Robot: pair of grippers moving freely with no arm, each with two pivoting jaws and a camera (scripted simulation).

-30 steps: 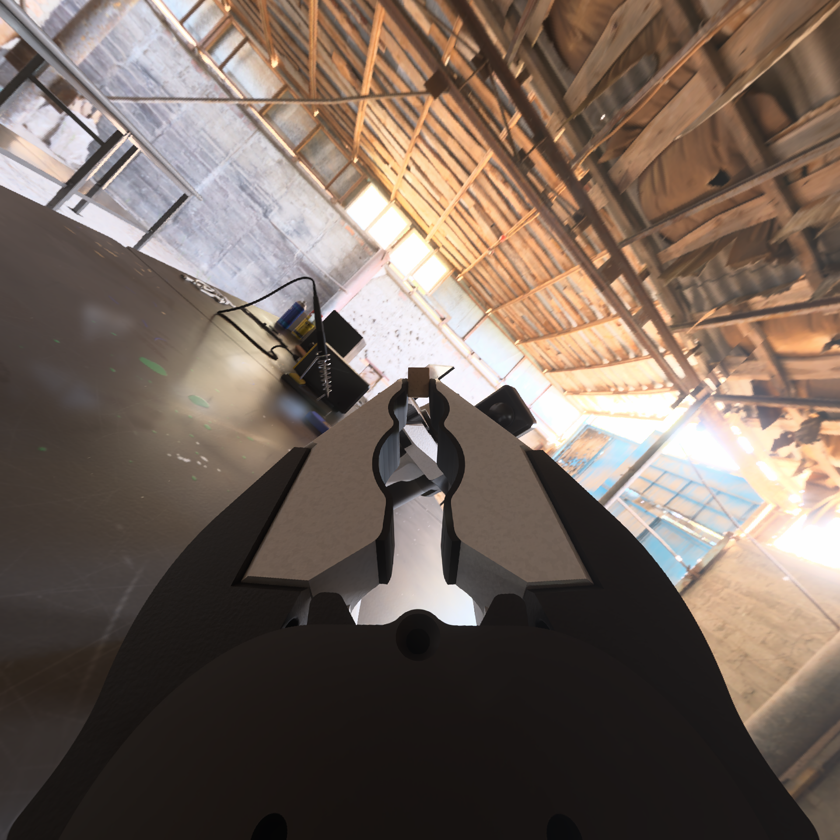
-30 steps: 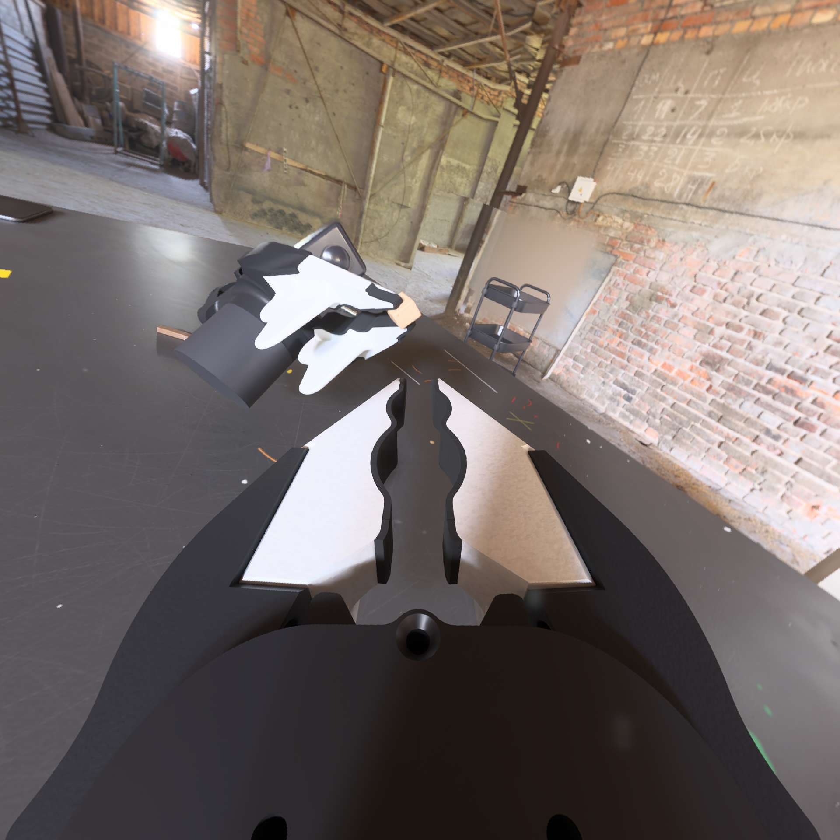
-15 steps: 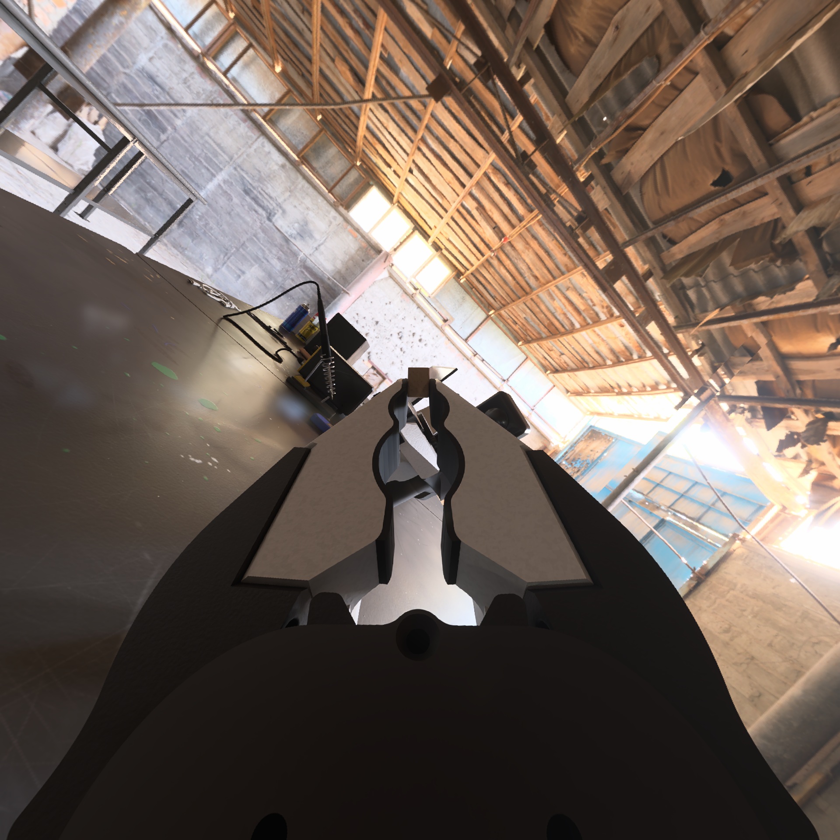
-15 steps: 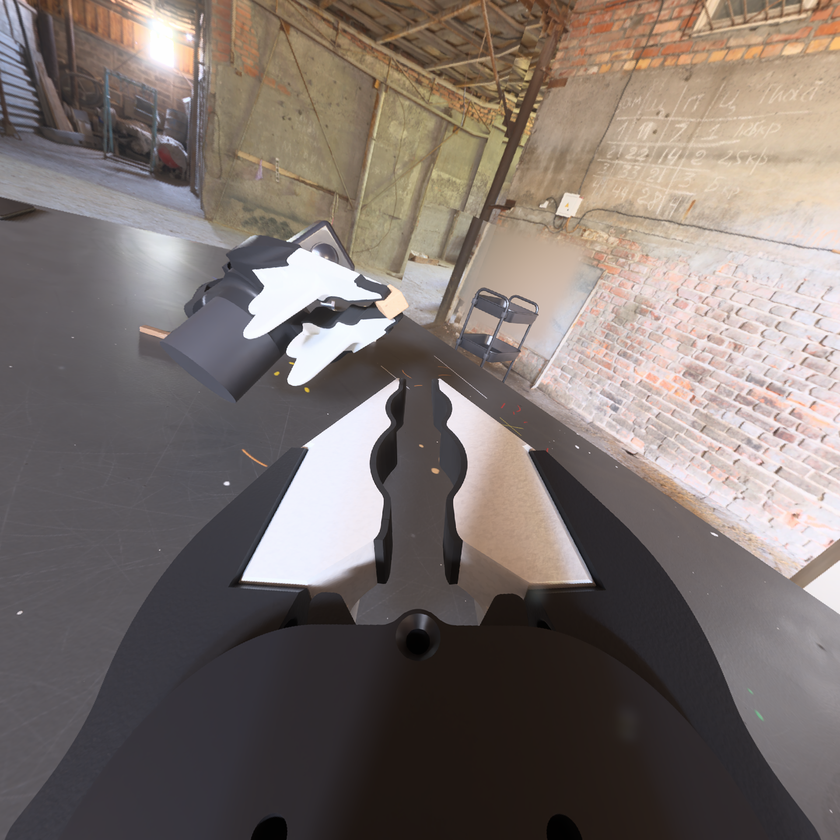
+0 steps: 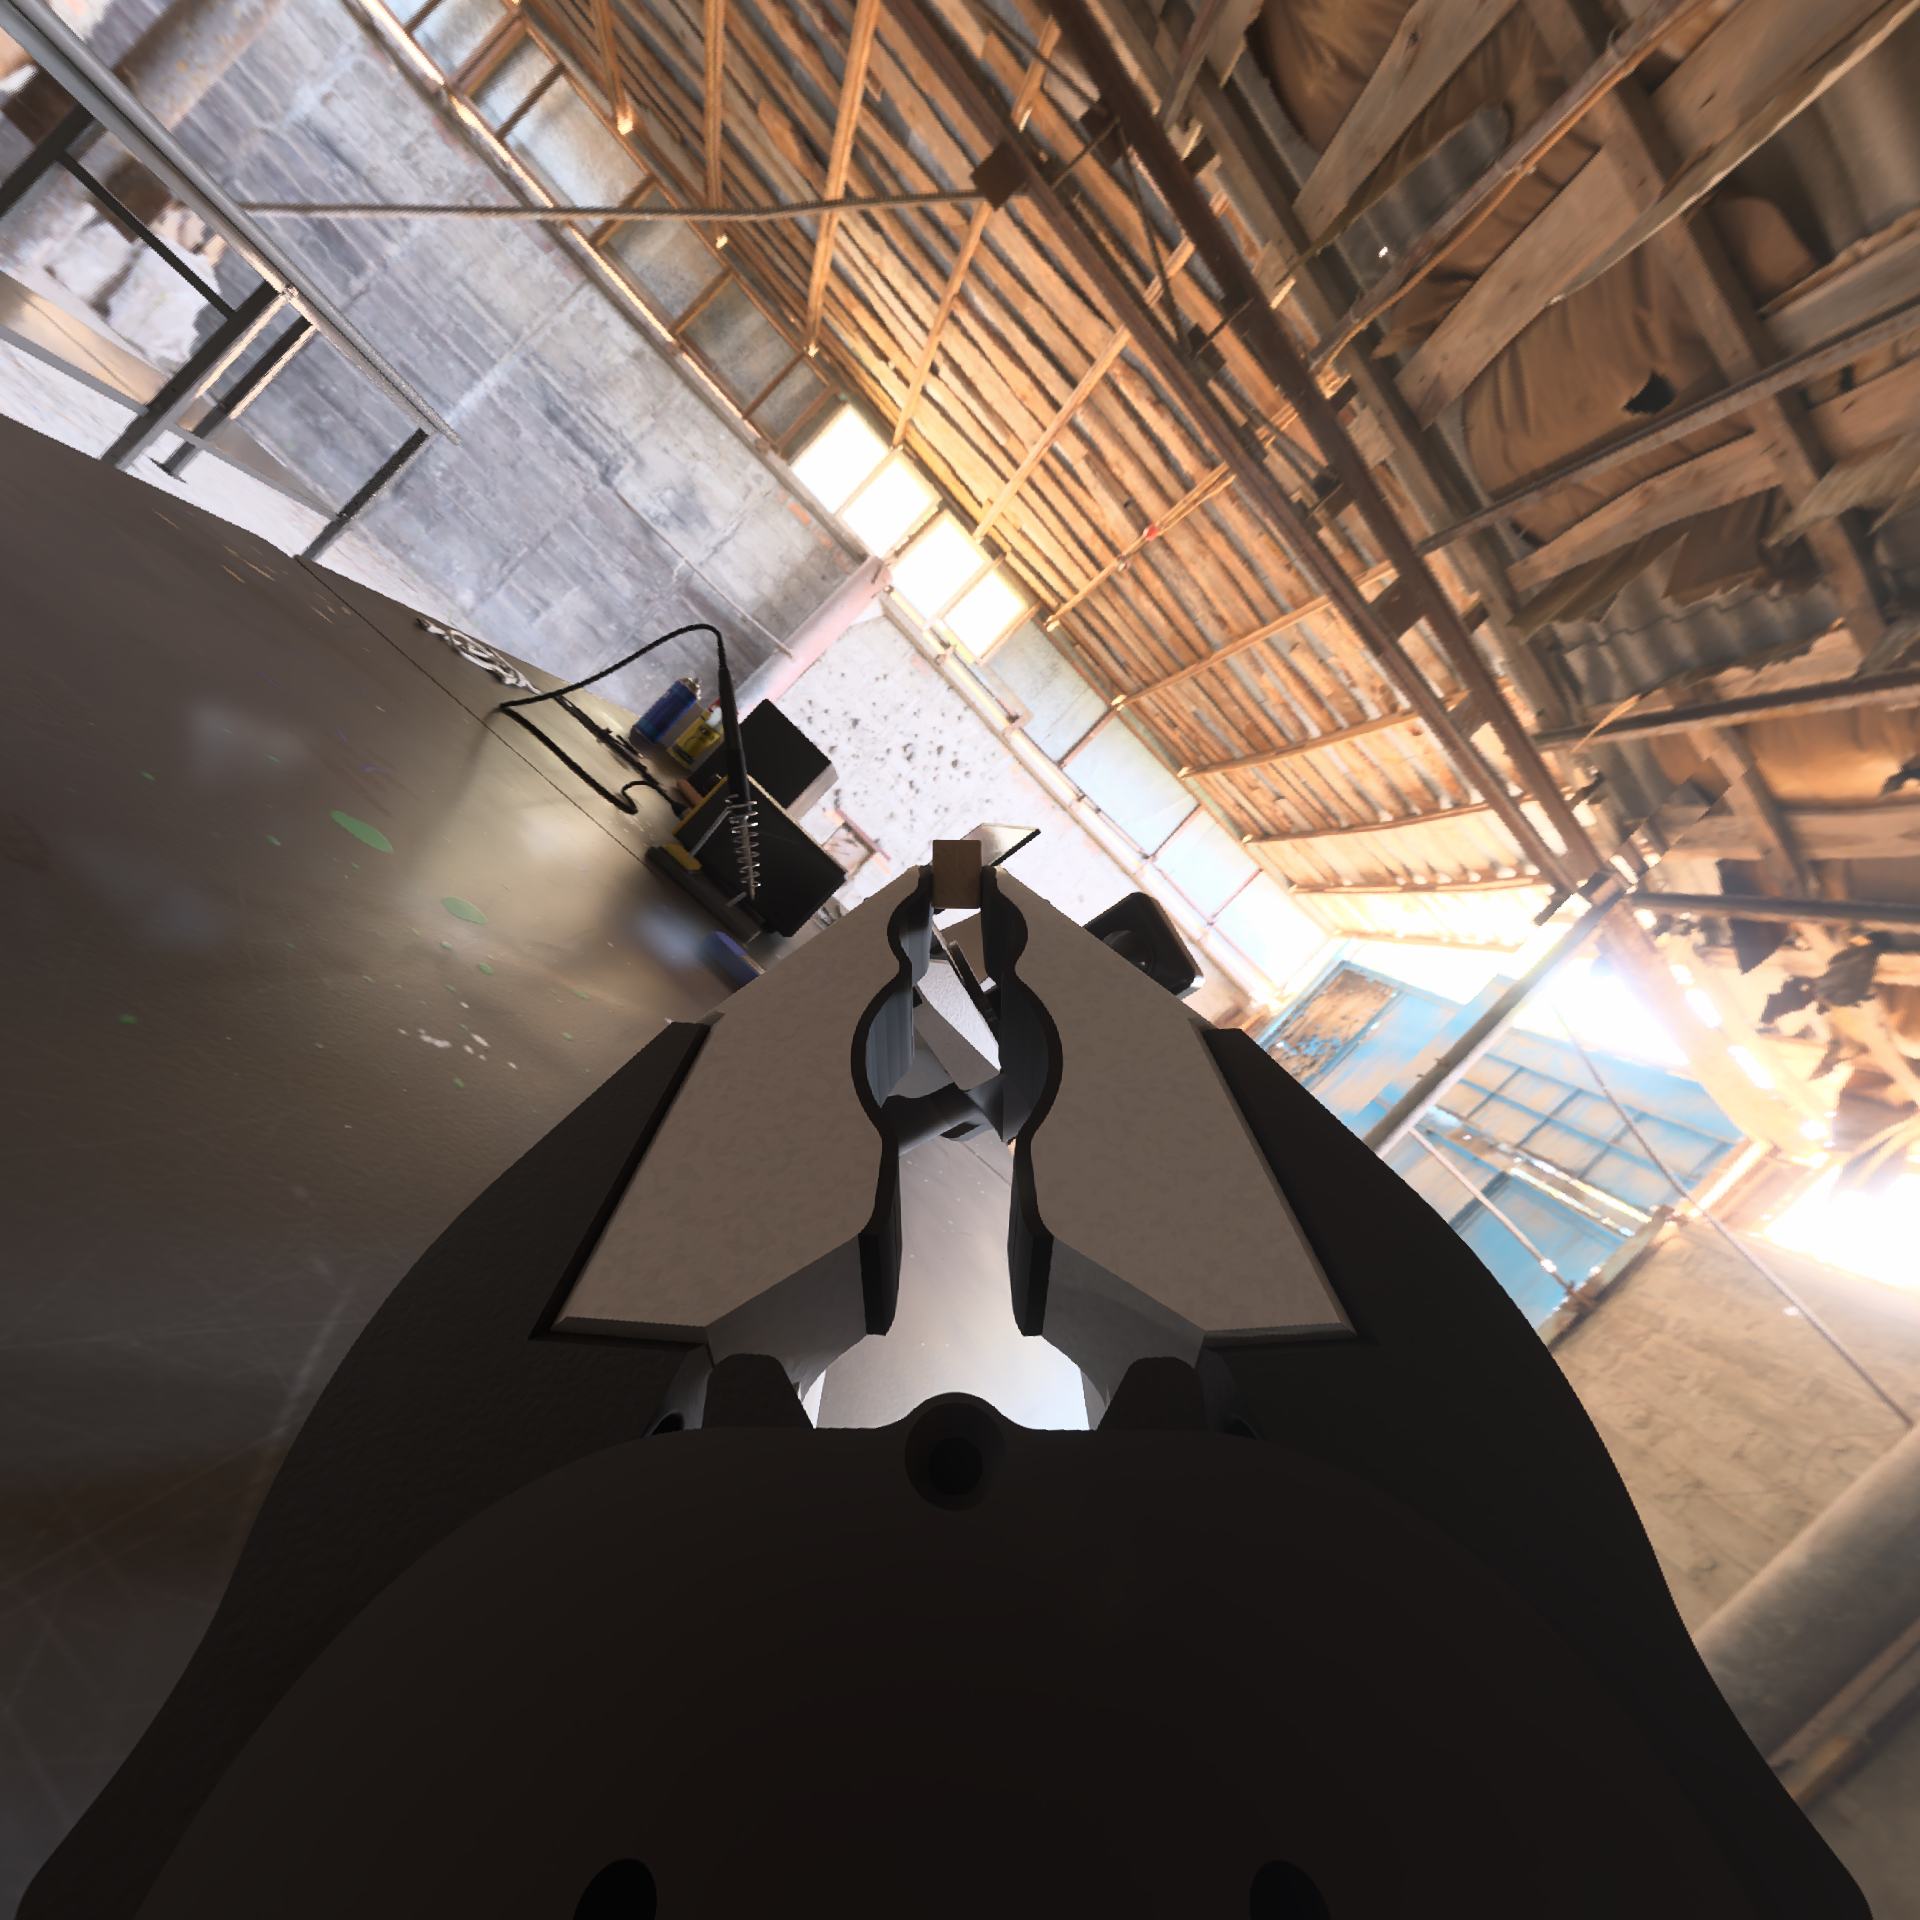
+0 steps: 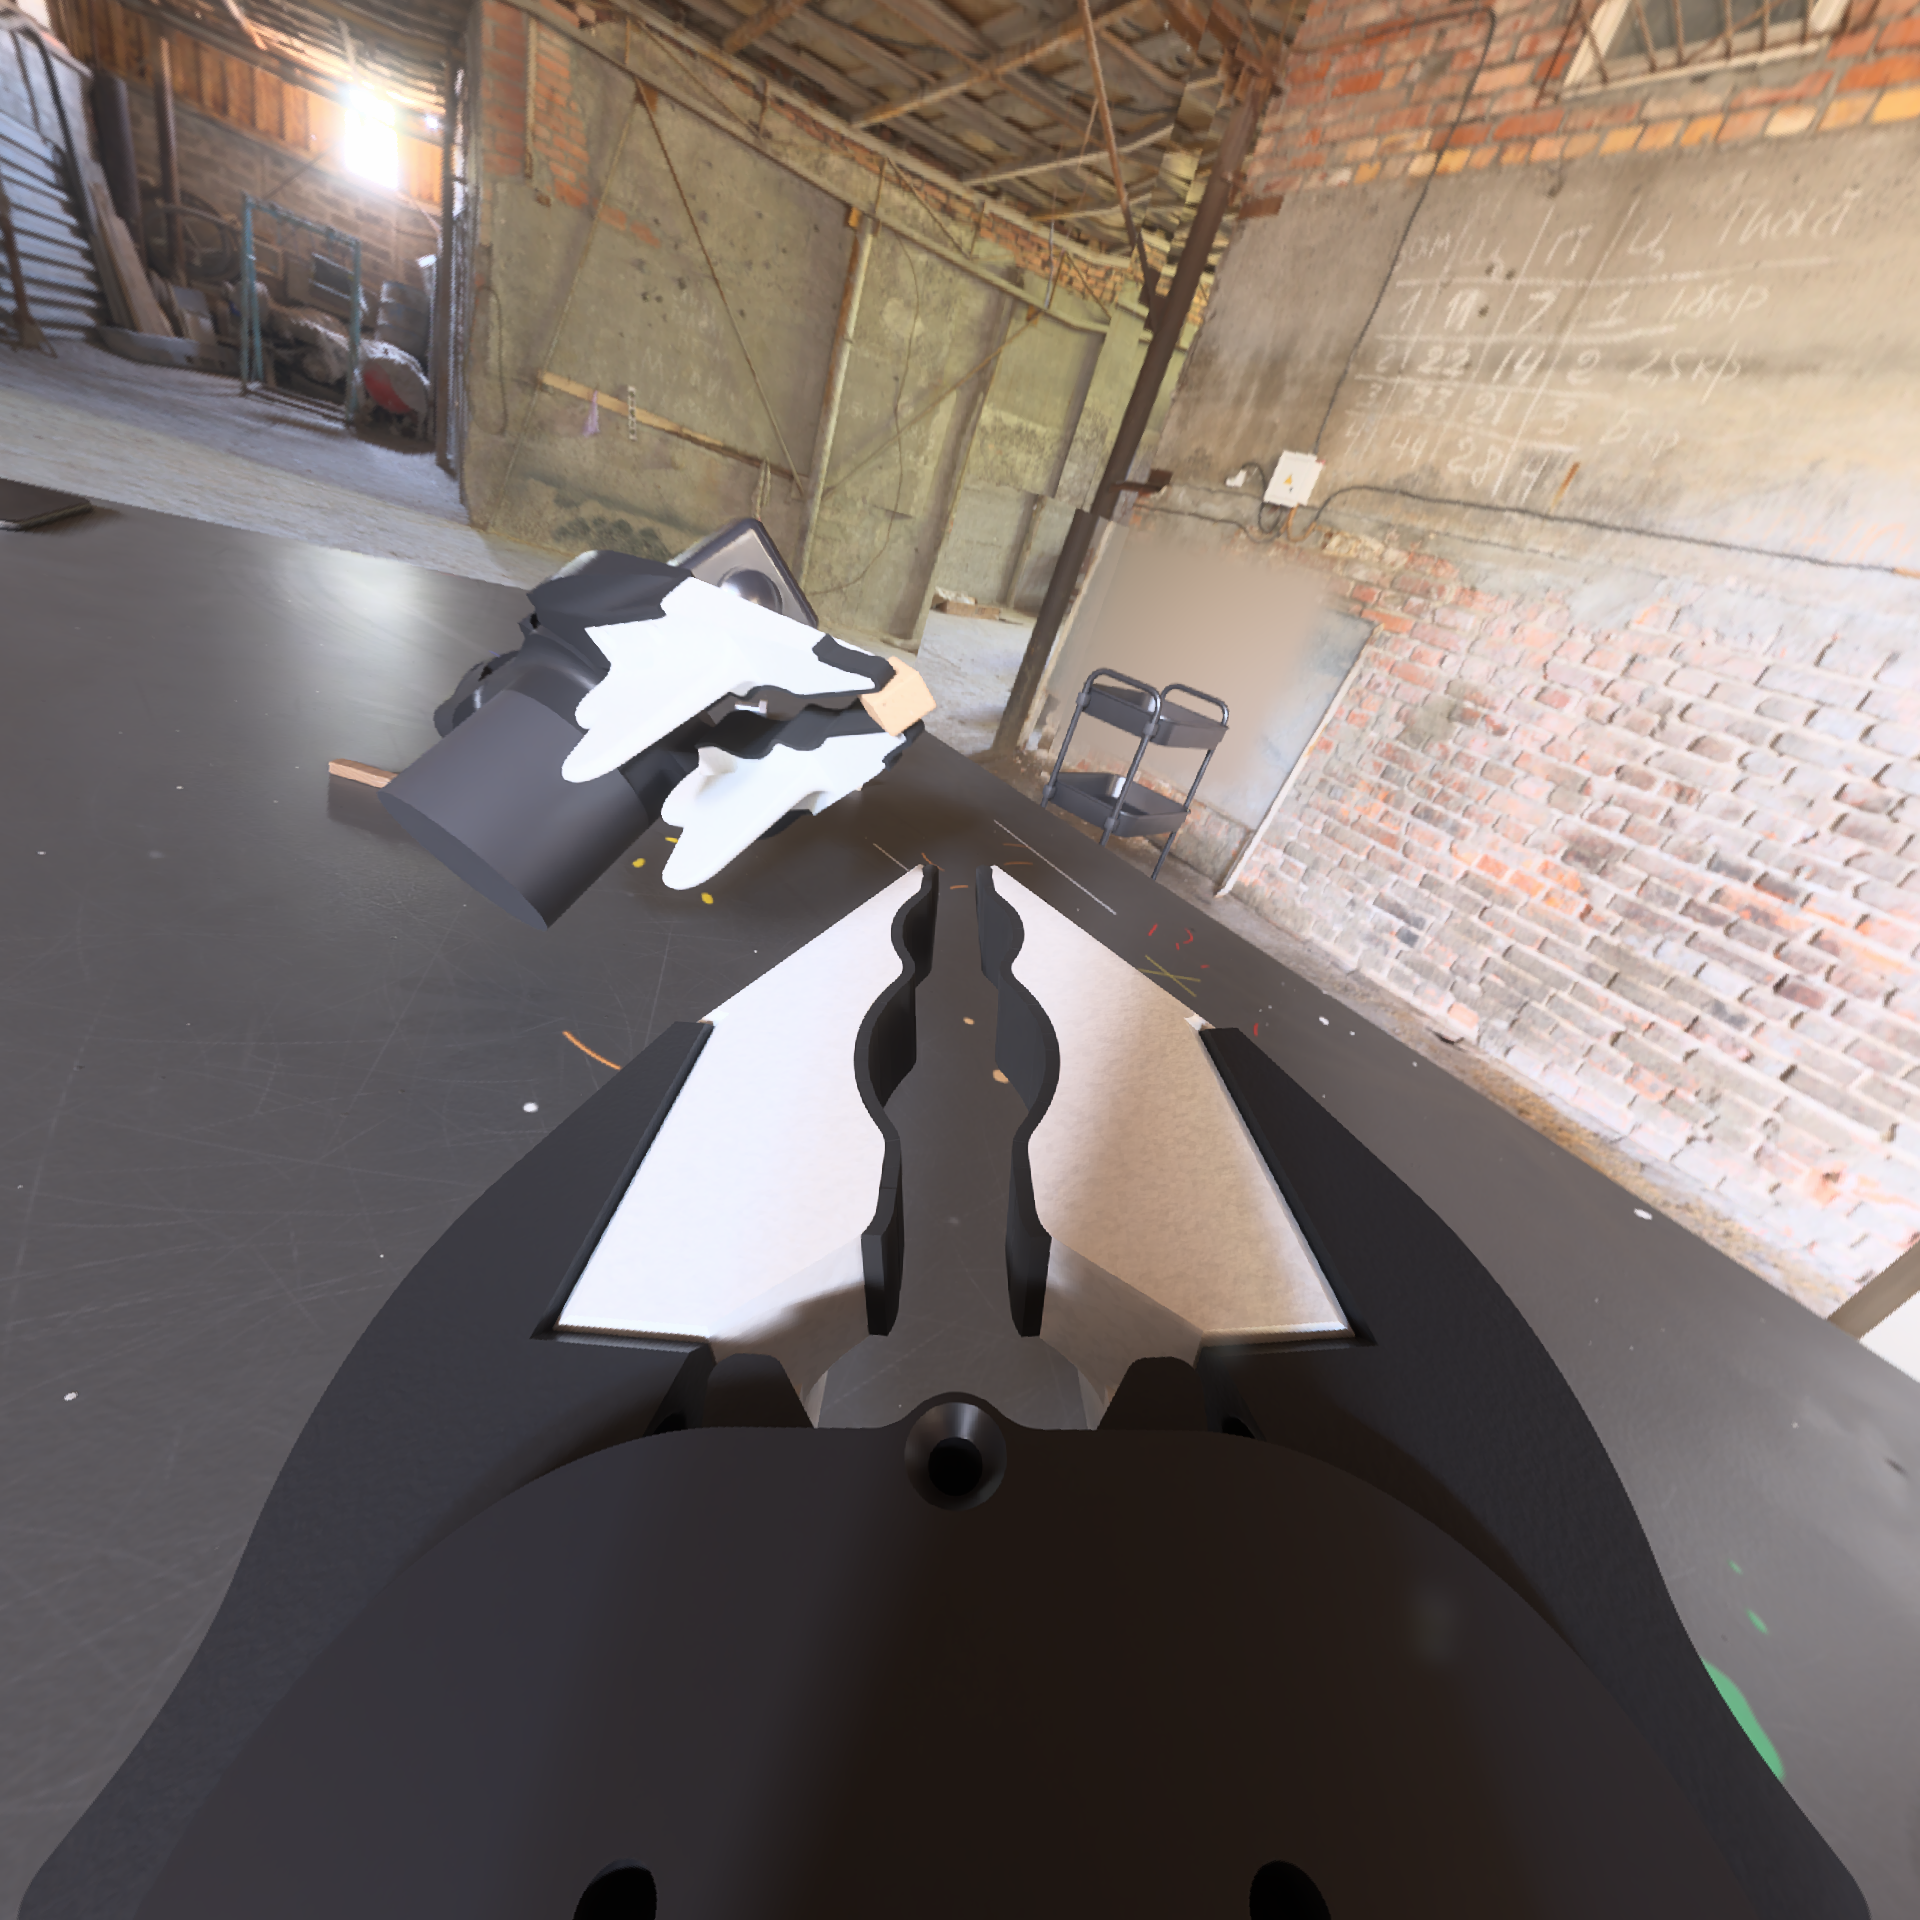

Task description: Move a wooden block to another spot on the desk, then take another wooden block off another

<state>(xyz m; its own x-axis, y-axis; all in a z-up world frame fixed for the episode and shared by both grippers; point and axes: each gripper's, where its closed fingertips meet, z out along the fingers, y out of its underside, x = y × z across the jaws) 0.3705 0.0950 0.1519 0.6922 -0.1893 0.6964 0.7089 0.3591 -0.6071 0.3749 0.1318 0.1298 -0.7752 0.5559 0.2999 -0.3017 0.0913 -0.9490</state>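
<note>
My left gripper (image 5: 957, 899) is shut on a small wooden block (image 5: 957, 873) at its fingertips. It is tilted, with the dark desk (image 5: 208, 1039) to its left. In the right wrist view the left gripper (image 6: 883, 717) hangs a little above the desk (image 6: 260, 1039), at the far middle, with the block (image 6: 896, 701) in its tips. A flat wooden piece (image 6: 358, 774) lies on the desk behind it, partly hidden. My right gripper (image 6: 956, 878) is low over the desk, its fingers nearly together with nothing between them.
A soldering station with a cable (image 5: 748, 821) and small bottles (image 5: 665, 712) stand at the desk's far edge. A dark speaker (image 6: 743, 577) sits behind the left gripper and also shows in the left wrist view (image 5: 1143, 940). A metal cart (image 6: 1138, 758) stands off the desk by the brick wall.
Both views have shifted only slightly. The left gripper keeps hold of the block above the desk. The right gripper stays narrow and empty.
</note>
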